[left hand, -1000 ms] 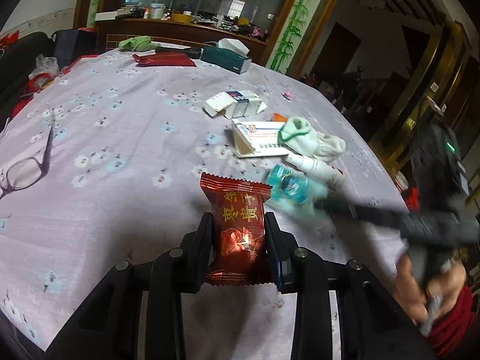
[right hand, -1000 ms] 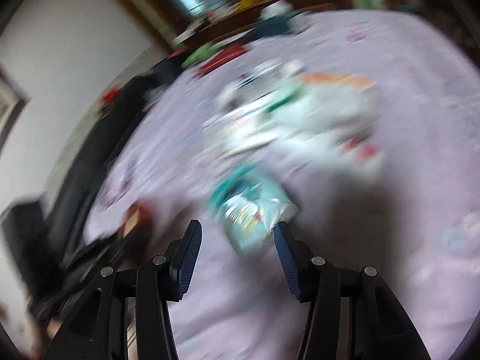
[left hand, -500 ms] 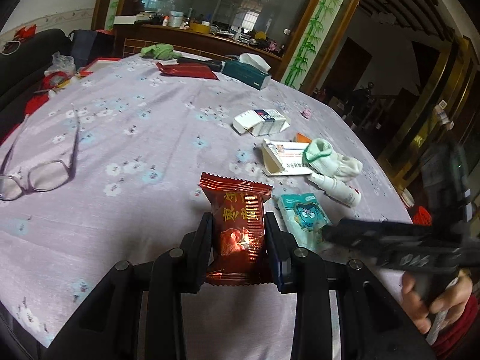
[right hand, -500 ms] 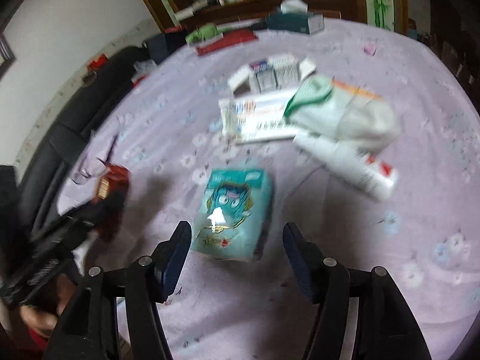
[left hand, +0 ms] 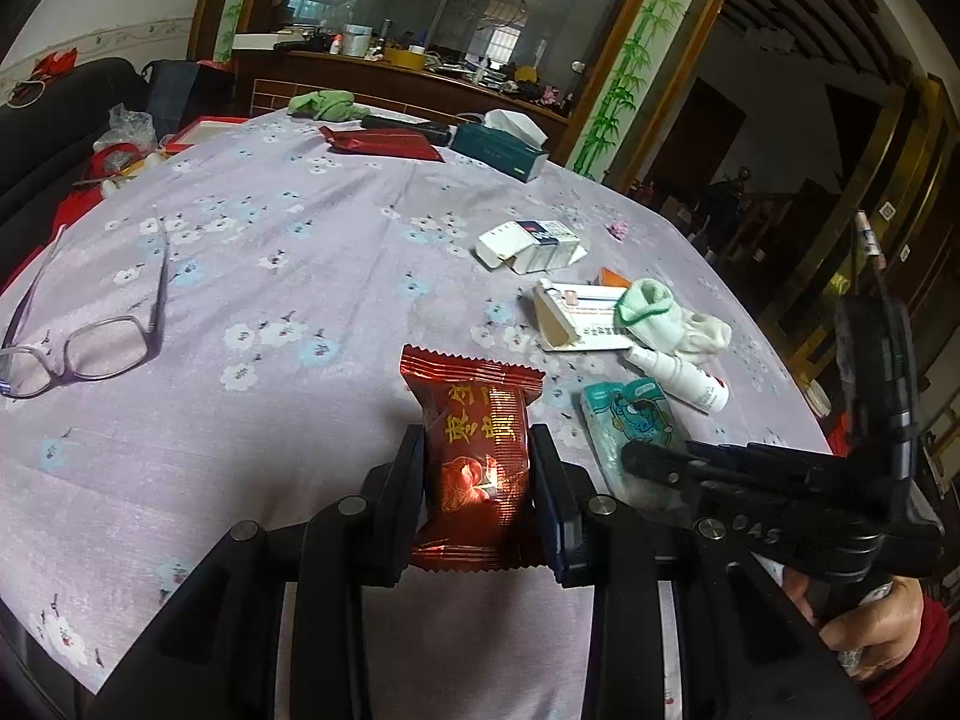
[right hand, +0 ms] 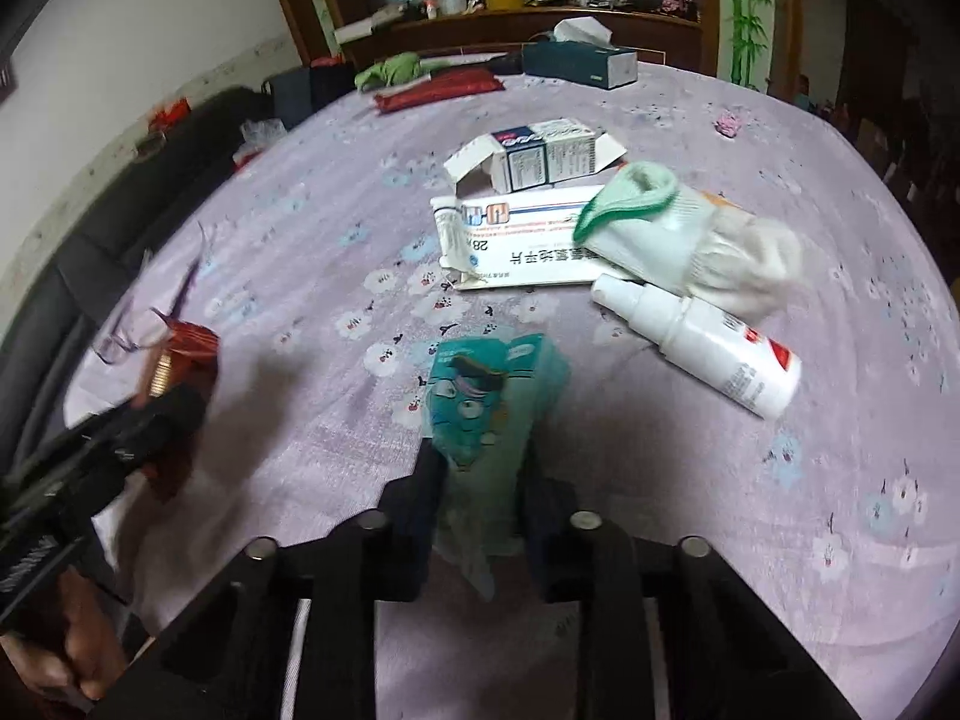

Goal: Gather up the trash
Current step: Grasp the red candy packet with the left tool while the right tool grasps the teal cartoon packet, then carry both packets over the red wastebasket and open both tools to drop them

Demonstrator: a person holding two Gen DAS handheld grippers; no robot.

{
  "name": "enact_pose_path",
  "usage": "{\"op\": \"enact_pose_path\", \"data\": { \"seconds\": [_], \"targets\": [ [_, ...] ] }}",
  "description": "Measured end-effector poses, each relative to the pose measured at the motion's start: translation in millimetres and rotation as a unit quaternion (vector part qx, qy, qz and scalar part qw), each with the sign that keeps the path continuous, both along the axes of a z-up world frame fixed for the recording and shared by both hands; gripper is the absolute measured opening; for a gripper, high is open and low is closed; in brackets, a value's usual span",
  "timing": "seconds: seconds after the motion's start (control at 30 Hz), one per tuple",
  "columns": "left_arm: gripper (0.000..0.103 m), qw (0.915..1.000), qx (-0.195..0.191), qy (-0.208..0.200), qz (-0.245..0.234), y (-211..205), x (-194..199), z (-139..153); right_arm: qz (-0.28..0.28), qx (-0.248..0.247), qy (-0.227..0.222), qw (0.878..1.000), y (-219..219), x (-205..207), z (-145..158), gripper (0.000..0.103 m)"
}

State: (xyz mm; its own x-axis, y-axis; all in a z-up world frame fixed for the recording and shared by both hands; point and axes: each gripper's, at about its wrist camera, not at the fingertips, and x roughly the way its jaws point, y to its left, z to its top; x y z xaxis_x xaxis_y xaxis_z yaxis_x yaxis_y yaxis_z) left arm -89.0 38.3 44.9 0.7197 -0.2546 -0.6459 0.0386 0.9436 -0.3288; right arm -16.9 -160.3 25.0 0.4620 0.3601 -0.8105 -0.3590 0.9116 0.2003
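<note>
Just in front of the white bottle [right hand: 699, 343] on the worktop [left hand: 288, 252], the right gripper [right hand: 480, 492] has its jaws pinched together on the teal packet [right hand: 489, 402], which stands tilted up from the cloth with its lower end squeezed narrow between them. It looks like a soft, nearly weightless pack of tissues (the film buckles where it is clamped), so it should lift easily but may slide on its glossy skin; a hold across the middle of its width, as here, seems the safest.

Left of the bottle, and well apart from it, the left gripper [left hand: 477, 486] has its jaws closed on the red wrapper [left hand: 474, 456], gripped across its lower half with the crimped top standing free above the worktop. This too is likely light, crinkly foil, stiff only at the seals. Beyond the bottle lie a glove [right hand: 678, 234] and flattened cartons [right hand: 528, 240], not yet collected.
</note>
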Motion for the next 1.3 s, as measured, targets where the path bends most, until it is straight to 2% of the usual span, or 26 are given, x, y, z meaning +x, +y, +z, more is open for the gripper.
{"op": "enact_pose_path", "data": {
  "seconds": [0.33, 0.6, 1.3],
  "targets": [
    [0.032, 0.9983, 0.005, -0.011, -0.058, -48.8, 1.2, 5.7, -0.064, 0.046, -0.043, 0.996, -61.3, -32.5, 28.7, 0.023],
    [0.032, 0.9947, 0.013, -0.006, -0.102, -90.8, 3.9, 5.1, -0.113, 0.065, -0.045, 0.990, -105.7, -46.4, 31.4, 0.023],
    [0.032, 0.9897, 0.040, 0.004, -0.137, -142.6, -2.7, 11.9, -0.144, 0.108, -0.057, 0.982, -162.5, -70.8, 40.3, 0.023]
  ]
}}
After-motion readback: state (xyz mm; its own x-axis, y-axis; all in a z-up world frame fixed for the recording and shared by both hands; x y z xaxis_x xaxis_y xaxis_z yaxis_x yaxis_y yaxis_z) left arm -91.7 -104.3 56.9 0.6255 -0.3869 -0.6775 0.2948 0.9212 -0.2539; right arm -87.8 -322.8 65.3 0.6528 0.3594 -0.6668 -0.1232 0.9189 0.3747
